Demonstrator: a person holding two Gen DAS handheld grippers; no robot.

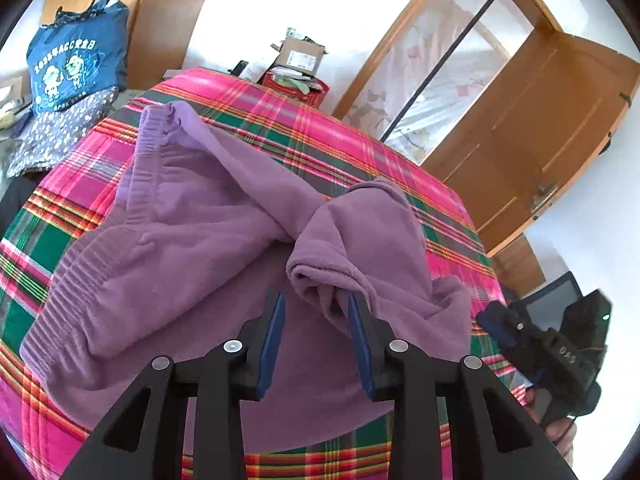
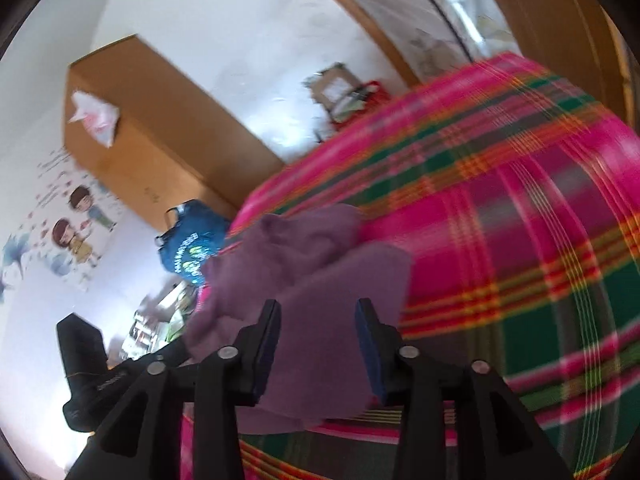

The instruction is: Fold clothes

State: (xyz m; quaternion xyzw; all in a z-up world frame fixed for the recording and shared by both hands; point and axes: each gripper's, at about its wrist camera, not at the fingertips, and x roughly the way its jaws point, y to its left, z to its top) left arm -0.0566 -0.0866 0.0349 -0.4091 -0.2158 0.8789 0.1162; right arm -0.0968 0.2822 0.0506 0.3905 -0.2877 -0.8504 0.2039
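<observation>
Both jaws parted: left hand-held gripper (image 1: 316, 306) brushes the purple garment's (image 1: 168, 216) bunched fold; right hand-held gripper (image 2: 318, 314) holds nothing. Regrasp next.

A home bedroom: plaid-covered bed (image 1: 360, 152), wooden door (image 1: 552, 128), cartoon wall stickers (image 2: 76, 232).

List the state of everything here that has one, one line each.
Purple garment: lying rumpled on the plaid cover, partly folded, one end doubled over.
Left gripper: open, a fold of the garment against its right finger.
Right gripper: open, garment seen between the fingers, no grip.
Door: open.
Blue bag: upright.
Cardboard box: flaps open.
</observation>
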